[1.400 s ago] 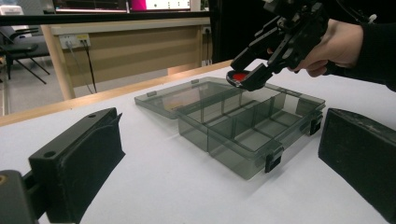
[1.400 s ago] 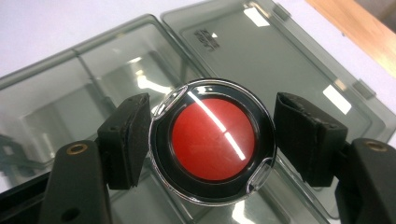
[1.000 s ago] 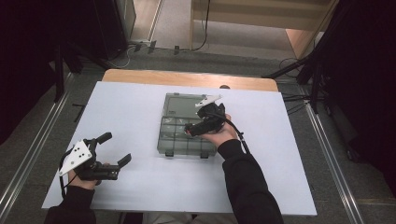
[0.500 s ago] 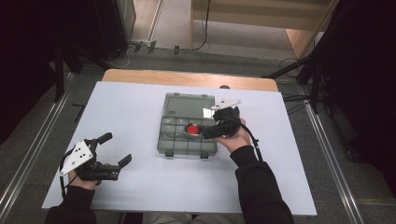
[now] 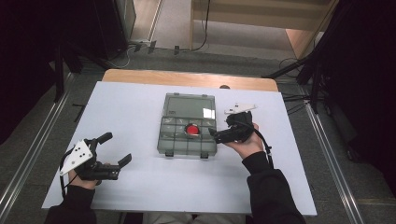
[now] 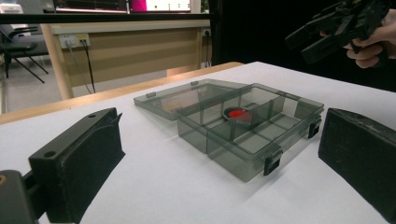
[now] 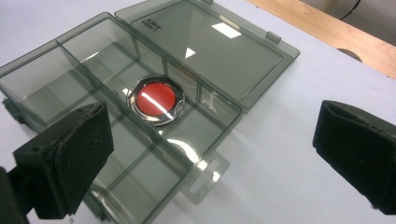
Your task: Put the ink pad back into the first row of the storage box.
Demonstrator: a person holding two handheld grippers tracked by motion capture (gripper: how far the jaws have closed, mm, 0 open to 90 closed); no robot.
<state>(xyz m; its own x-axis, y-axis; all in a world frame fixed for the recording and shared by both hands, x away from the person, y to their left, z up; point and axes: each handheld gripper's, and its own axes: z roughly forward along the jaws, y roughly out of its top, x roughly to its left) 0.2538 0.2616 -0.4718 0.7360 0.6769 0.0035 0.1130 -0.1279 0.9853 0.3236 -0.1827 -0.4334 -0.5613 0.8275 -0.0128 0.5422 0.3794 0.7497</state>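
- My right gripper hangs at the right edge of the compartment box, jaws wide apart and empty; its own view shows both pads spread with nothing between them.
- The red disc in its shiny metal rim lies in a middle compartment of the box, tilted against a divider as far as I can tell.
- The lid lies flat on the table, hinged back on the far side.
- Judgement: the placing looks done; closing the lid and snapping the two front latches looks to be what is left.
- My left gripper rests low on the white table, well apart from the box, jaws open and holding nothing.
- The left gripper view gives the side-on look: wall height, latches hanging open, my right gripper raised above the table.
- The right gripper view gives the disc's glare and rim, and lettering on the lid too small to read.
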